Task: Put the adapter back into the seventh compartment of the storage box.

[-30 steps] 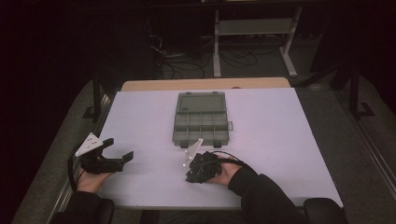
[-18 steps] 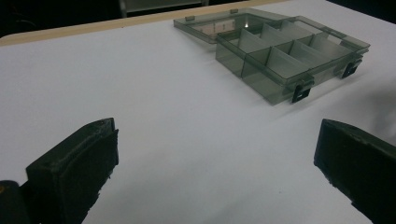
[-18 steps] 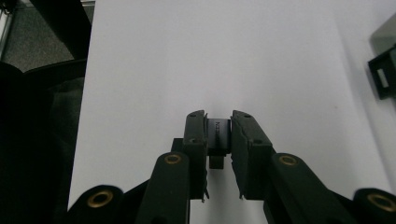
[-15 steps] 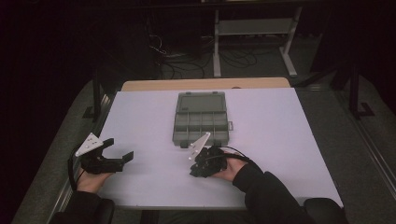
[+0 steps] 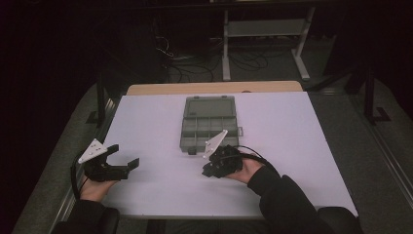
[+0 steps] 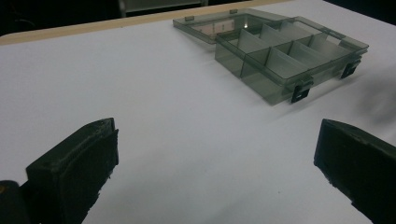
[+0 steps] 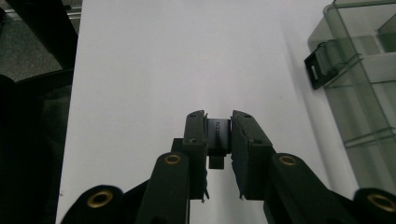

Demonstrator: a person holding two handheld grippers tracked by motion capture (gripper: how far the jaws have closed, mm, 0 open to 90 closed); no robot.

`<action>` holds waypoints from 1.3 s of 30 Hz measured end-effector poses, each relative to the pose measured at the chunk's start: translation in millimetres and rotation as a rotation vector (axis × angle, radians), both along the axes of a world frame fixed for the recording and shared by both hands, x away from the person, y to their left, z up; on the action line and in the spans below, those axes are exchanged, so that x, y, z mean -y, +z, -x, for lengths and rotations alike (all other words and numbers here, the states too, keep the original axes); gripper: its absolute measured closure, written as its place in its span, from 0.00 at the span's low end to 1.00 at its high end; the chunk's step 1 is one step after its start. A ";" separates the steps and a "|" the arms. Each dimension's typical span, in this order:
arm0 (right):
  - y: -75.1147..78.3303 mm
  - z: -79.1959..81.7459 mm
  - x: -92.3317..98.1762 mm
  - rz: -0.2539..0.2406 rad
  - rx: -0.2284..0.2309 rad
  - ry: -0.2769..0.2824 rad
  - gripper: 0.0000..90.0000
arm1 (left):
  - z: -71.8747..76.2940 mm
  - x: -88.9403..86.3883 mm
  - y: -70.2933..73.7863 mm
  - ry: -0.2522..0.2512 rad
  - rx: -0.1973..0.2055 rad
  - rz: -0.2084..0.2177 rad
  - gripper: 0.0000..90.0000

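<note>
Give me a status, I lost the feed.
Right gripper shut on small black part, beside open compartment box. Left gripper open, holding nothing, resting on table. Path to box clear.

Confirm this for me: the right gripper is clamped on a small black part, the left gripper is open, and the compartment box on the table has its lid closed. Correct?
Not quite. The compartment box is open: the left gripper view shows its lid folded back flat on the table and the dividers exposed. The rest holds: the right gripper is clamped on the small black part, and the left gripper is open.
</note>
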State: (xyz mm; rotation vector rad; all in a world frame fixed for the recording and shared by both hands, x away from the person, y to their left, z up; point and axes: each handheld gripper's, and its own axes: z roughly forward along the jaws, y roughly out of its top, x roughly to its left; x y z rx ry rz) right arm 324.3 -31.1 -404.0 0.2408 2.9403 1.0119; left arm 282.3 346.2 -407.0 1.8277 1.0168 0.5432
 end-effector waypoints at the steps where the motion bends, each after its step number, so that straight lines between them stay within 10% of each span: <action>1: 0.0 0.0 0.0 0.000 0.000 0.000 0.83 | 0.0 0.0 0.0 0.000 0.000 0.000 0.00; 39: 30.1 -29.5 19.1 -0.063 0.051 -0.054 0.83 | -0.3 -0.8 -0.2 0.007 -0.003 0.006 0.00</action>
